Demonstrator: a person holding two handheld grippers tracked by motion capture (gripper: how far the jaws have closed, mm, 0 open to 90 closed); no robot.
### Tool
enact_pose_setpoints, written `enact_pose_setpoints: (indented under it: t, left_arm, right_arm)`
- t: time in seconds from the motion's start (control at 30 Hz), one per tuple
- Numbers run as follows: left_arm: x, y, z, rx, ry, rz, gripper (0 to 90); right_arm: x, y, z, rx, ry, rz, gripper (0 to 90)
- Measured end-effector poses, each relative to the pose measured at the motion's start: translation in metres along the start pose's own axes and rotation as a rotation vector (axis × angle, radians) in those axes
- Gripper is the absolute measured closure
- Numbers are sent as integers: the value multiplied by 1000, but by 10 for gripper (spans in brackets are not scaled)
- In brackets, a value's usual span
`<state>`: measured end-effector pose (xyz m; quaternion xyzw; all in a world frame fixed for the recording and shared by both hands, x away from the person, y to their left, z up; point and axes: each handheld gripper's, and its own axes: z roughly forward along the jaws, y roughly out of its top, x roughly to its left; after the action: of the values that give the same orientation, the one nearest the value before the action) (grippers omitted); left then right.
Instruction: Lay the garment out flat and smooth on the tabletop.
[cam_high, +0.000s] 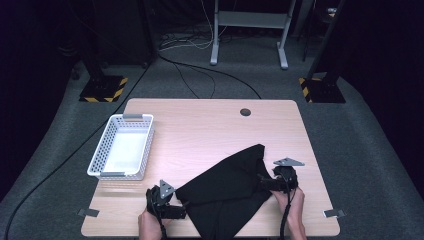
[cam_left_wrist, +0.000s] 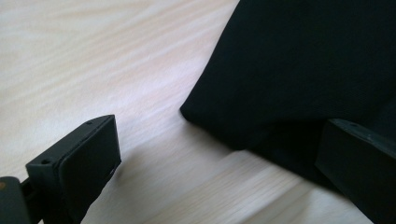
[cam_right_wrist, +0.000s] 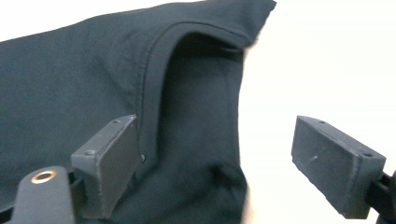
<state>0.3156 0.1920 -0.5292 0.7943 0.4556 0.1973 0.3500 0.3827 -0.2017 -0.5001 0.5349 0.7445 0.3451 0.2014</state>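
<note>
A black garment (cam_high: 225, 185) lies folded on the near half of the wooden table (cam_high: 200, 125). My left gripper (cam_high: 179, 210) rests at its left corner. In the left gripper view the left gripper (cam_left_wrist: 224, 135) is open, with the cloth's rounded corner (cam_left_wrist: 299, 60) reaching in front of the right jaw and bare table by the left jaw. My right gripper (cam_high: 265, 182) sits at the garment's right edge. In the right gripper view the right gripper (cam_right_wrist: 215, 135) stands open, the black cloth (cam_right_wrist: 70, 79) with its ribbed seam lying between the jaws, not pinched.
A white perforated basket (cam_high: 122, 117) stands empty at the table's left side. A round cable hole (cam_high: 245, 112) is near the far edge. Grey tape marks (cam_high: 333, 213) sit at the near corners. Stands and cables are on the floor beyond.
</note>
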Motion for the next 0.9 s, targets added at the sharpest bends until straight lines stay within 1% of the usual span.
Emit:
enact_pose_setpoints:
  t: [0.07, 0.13, 0.23, 0.3, 0.33, 0.37, 0.47, 0.57, 0.63, 0.9]
  left_arm:
    - [-5, 4, -1, -22, -15, 12, 1]
    - [-10, 7, 1, -20, -23, 31, 1]
    - [-13, 7, 9, 2, -21, 54, 1]
    - [-12, 7, 12, 5, -27, 44, 0]
    - [-11, 7, 13, 6, -26, 44, 0]
    - [-10, 6, 14, 8, -28, 46, 0]
    - [-9, 5, 16, 3, -33, 32, 0]
    - [-7, 5, 16, 9, -37, 31, 0]
    - [-6, 6, 17, 12, -42, 23, 0]
    - [1, 9, 20, 13, -25, 5, 0]
  right_arm:
    - [-5, -8, -6, -1, 23, 22, 114]
    - [-6, -17, -8, 11, 36, 23, 102]
    - [-5, -29, -5, 24, 26, 17, 86]
    - [-3, -36, -1, 32, 24, 16, 80]
    - [-2, -38, 0, 21, 15, 1, 86]
    - [1, -39, 0, 18, 10, -11, 86]
    - [7, -38, 3, 19, -3, -52, 81]
    - [8, -39, 7, -4, -4, -58, 67]
    - [9, -37, 9, -4, -9, -73, 65]
    - [6, -30, 17, -12, 8, -89, 59]
